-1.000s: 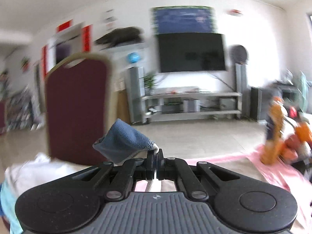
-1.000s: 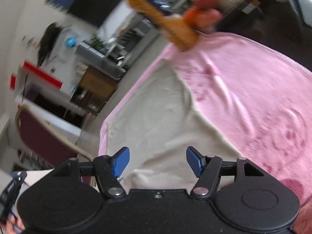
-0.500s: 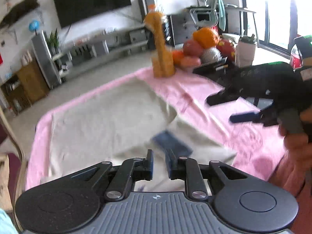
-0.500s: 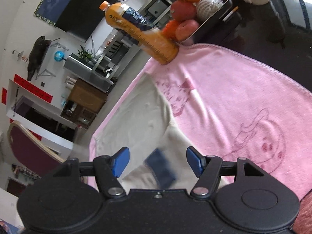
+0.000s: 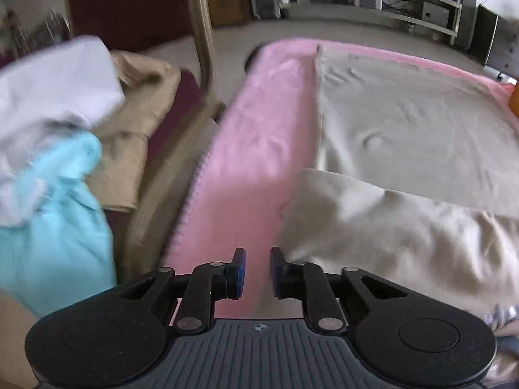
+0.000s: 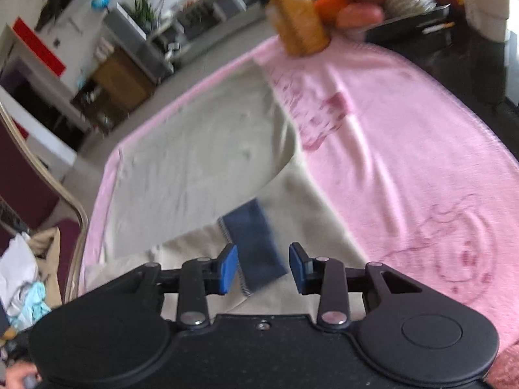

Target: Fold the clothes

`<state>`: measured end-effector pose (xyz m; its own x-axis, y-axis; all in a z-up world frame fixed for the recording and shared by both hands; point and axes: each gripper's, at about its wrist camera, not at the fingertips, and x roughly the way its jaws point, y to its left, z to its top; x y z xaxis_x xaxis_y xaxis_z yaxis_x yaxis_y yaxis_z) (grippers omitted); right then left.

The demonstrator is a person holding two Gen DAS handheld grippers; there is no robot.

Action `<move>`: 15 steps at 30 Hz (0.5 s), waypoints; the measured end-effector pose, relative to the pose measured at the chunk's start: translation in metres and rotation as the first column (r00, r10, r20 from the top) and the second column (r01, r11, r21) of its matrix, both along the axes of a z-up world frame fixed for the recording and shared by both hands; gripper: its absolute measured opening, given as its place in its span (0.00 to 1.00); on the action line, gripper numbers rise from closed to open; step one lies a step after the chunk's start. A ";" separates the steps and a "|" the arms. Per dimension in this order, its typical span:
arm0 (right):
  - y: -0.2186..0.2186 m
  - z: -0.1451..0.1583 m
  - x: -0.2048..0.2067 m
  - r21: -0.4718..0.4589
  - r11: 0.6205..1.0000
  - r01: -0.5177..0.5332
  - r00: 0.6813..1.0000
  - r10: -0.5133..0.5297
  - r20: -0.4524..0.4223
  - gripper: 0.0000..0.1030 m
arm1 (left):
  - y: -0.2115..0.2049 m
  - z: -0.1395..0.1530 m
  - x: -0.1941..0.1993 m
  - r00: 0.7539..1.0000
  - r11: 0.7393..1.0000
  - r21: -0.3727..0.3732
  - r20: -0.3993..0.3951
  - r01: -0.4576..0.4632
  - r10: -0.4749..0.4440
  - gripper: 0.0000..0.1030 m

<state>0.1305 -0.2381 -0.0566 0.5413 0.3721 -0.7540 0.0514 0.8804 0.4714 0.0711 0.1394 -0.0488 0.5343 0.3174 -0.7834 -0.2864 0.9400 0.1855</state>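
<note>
beige garment (image 5: pixel 405 136) spread flat on pink blanket (image 5: pixel 253 149), near edge doubled over into a thick flap (image 5: pixel 382 227). navy cuff (image 6: pixel 256 246) lying on the flap in the right wrist view.

left gripper (image 5: pixel 257 274) part open, narrow gap, nothing between the fingers, hovering over bare blanket just beside the flap's left corner. right gripper (image 6: pixel 262 269) open wider, empty, straddling the navy cuff from above; contact with cloth not clear.

chair (image 5: pixel 201 32) off the blanket's left edge, loaded with a pile of other clothes: white (image 5: pixel 55 90), light blue (image 5: pixel 55 227), tan (image 5: pixel 139 123).

risks, judged from here:
- left gripper offset from the flap corner, so closing now likely pinches blanket only, or blanket plus garment, dragging the base layer.
- right gripper closing on the cuff alone could lift the sleeve end and undo the flap instead of carrying the fold.
- uneven grabs between the two sides would skew the fold line.
- orange bottle (image 6: pixel 298 26) and fruit tray (image 6: pixel 405 22) at the far blanket edge, so a hard tug on the blanket could tip them.
- motion blur in both views, exact height above cloth unclear.
</note>
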 end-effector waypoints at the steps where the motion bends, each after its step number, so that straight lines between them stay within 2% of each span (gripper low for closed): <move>1: 0.003 -0.003 0.005 -0.003 1.000 -0.008 1.000 0.008 -0.014 0.34 | 0.003 -0.001 -0.001 1.000 1.000 0.000 -0.005 -0.008 0.008 0.12; 4: 0.005 -0.014 0.010 -0.023 1.000 0.006 0.999 -0.007 -0.046 0.34 | 0.011 -0.004 -0.004 0.999 0.999 -0.001 -0.020 -0.034 0.034 0.24; 6: 0.004 -0.019 0.008 -0.044 0.999 0.014 0.998 -0.017 -0.067 0.34 | 0.016 -0.006 -0.006 0.998 0.999 -0.001 -0.030 -0.051 0.051 0.24; 11: -0.006 -0.016 -0.004 -0.031 0.999 0.024 0.999 -0.025 -0.031 0.37 | 0.029 -0.010 -0.010 0.994 0.996 -0.001 -0.053 -0.092 0.092 0.19; 13: -0.009 -0.016 -0.002 -0.013 0.999 0.043 0.999 -0.044 -0.022 0.38 | 0.031 -0.004 -0.006 0.997 0.996 -0.043 0.001 -0.078 0.078 0.19; 15: -0.011 -0.017 0.003 0.022 0.998 0.058 0.998 -0.058 -0.015 0.38 | 0.026 -0.002 -0.002 0.999 0.995 -0.097 0.021 -0.040 0.042 0.19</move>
